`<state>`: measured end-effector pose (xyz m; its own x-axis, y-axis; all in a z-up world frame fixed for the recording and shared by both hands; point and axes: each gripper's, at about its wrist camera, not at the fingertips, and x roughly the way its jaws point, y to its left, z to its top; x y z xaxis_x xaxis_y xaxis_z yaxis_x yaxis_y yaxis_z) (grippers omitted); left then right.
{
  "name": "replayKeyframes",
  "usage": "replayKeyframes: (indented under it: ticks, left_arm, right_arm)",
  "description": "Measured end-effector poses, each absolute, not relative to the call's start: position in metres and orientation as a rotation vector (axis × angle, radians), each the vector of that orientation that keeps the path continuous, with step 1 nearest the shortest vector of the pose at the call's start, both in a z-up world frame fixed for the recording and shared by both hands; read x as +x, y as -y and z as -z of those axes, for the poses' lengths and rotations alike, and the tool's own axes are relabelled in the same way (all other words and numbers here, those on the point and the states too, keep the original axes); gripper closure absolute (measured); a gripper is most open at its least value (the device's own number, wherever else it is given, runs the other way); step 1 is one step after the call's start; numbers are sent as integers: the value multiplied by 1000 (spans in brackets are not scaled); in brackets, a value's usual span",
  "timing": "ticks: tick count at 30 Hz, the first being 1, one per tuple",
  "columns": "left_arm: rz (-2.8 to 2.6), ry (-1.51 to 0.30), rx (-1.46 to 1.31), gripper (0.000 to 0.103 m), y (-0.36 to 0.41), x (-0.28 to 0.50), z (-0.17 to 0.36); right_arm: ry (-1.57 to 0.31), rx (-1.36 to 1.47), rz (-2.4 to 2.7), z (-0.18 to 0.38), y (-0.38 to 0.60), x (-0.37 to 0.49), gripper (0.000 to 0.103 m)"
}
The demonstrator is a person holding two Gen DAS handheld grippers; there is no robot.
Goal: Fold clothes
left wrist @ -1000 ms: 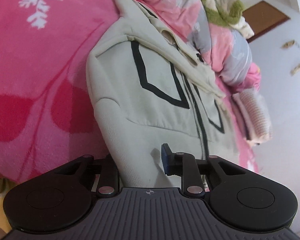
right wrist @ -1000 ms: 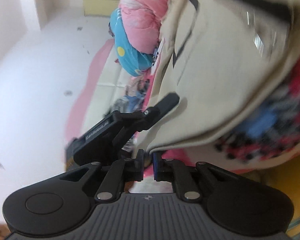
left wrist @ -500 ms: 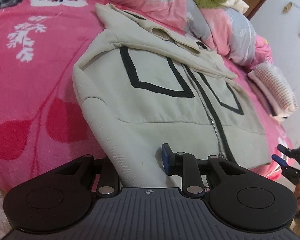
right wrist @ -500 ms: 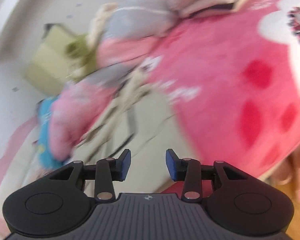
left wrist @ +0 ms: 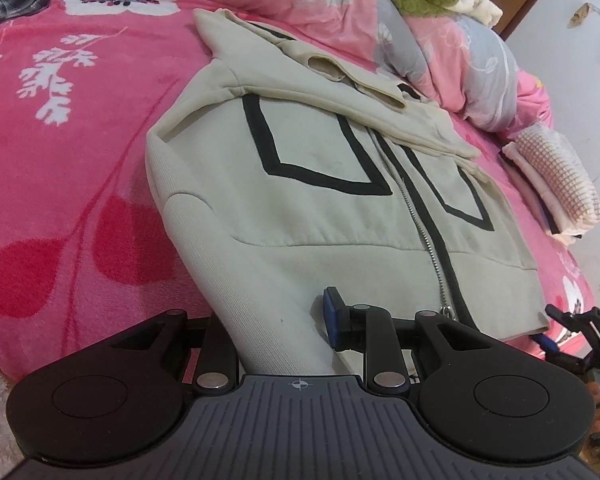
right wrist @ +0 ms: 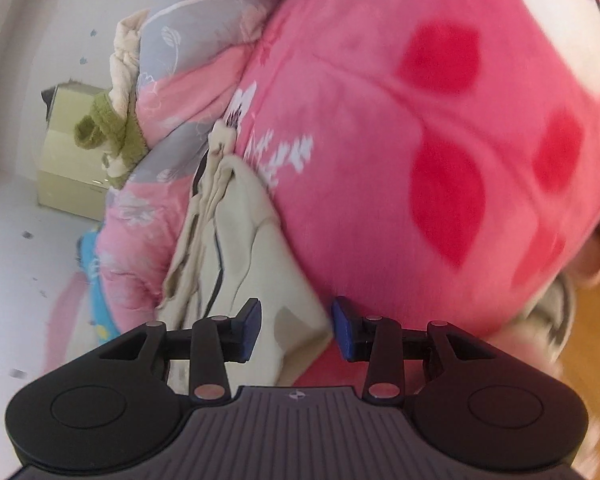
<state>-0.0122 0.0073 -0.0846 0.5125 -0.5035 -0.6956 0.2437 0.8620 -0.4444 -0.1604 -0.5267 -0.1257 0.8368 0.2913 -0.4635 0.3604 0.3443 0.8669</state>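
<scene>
A: Where's the cream zip hoodie (left wrist: 320,208)?
B: Flat on the pink blanket (left wrist: 60,140). The left gripper (left wrist: 280,332) pinches its hem; the right gripper (right wrist: 296,326), just opened, stands apart, gripping nothing.

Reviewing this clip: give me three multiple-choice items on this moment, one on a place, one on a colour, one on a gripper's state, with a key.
1. Where does the cream zip hoodie lie?
A. on the pink blanket
B. on the floor
C. on a chair

2. What colour are the outlines on its front?
A. red
B. black
C. green

3. How does the right gripper stand?
A. shut on the hoodie
B. open, holding nothing
C. shut on the blanket

Key: 1 A, the pink blanket shows all round it. 2 B, black lines flank the zip. 3 B, its fingers stand apart, the hoodie's corner lying loose between them.
</scene>
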Motion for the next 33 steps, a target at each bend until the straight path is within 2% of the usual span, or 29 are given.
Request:
replayKeyframes:
  ticks: [6,18,28,33]
  left_arm:
    - [461,-934,-321,80,-8,-12,85]
    - [437,-932,-291,79,-2,-13,83]
    - [437,-920,-258,79,0,-15,82]
    - [430,-909,-240,79,3,-18,81]
  right_arm:
    - [-561,1345,-15,133,515,-160,61]
    - [-559,1355,-81,138,497,-122,62]
    - [-549,1329,-40,141,487,-111,75]
    - [-548,1295,-25,138,483,-110,76]
